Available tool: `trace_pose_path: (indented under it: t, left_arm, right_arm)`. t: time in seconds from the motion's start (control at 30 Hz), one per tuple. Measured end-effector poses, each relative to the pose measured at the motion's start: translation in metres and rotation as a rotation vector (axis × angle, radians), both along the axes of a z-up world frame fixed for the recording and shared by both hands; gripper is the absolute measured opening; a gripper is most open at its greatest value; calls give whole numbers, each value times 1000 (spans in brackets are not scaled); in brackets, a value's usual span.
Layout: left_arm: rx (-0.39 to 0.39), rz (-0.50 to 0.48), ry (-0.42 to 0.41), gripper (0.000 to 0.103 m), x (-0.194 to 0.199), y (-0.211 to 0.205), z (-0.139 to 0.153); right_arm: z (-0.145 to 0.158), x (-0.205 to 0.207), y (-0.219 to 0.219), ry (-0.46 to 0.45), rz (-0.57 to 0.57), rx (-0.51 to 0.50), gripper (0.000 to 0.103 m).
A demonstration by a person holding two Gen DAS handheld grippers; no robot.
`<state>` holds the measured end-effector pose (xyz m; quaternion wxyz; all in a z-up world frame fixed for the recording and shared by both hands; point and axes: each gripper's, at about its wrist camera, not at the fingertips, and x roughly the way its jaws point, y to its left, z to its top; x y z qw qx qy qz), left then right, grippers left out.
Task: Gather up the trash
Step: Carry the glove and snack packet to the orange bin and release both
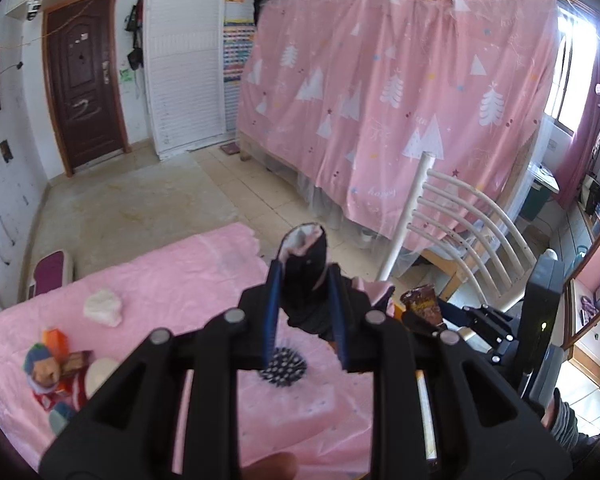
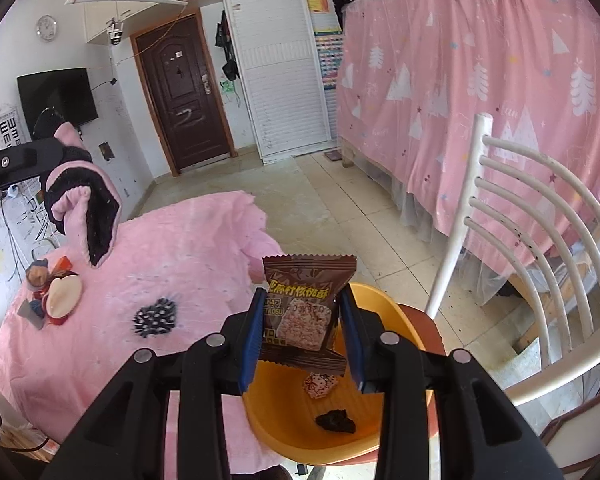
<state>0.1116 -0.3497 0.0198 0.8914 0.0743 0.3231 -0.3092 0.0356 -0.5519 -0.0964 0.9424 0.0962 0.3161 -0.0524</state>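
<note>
A bedroom with a tiled floor, a brown door [image 2: 184, 92] at the far wall and a bunk bed hidden behind a pink curtain [image 2: 480, 92] frames a table under a crumpled pink cloth [image 2: 112, 344].

The right gripper [image 2: 300, 334] is clamped on a brown snack wrapper [image 2: 302, 312], its blue pads pressing the packet's two side edges so that it stands upright with the print facing the camera. It hangs directly over the orange bin [image 2: 284, 420], which sits on a seat just beside the table edge and already contains a small pink-and-white wrapper [image 2: 320, 385] and a dark crumpled scrap [image 2: 336, 421]. Held there, the wrapper looks ready to drop; nothing lies between it and the bin's mouth.

The left gripper [image 1: 306, 308] is closed on a black sock with pink lining [image 1: 304, 280], pinched at mid-length so the cuff stands above the pads. It hangs above the table, to the left of the bin, probably so that the sock stays clear of the drop.

Left on the cloth are a black spiky ball with white dots [image 2: 156, 317], a crumpled white tissue [image 1: 102, 307] and a heap of colourful wrappers and a small doll [image 1: 56, 372] near the far-left edge. A white slatted chair back [image 2: 540, 240] rises close on the bin's right and could hinder a wide swing from that side.
</note>
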Motion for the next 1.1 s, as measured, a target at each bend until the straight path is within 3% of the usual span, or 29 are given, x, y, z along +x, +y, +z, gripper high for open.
trace_pose_path:
  t: [0.4, 0.6, 1.1]
  left_arm:
    - [58, -81, 88, 23, 18, -69, -33]
    - [84, -114, 110, 26, 18, -80, -44]
    - [44, -83, 100, 27, 16, -44, -24]
  right_arm:
    - [-23, 8, -33, 42, -37, 42, 26]
    - [-27, 9, -40, 51, -62, 54, 28]
    - [-8, 10, -20, 32, -50, 21, 29]
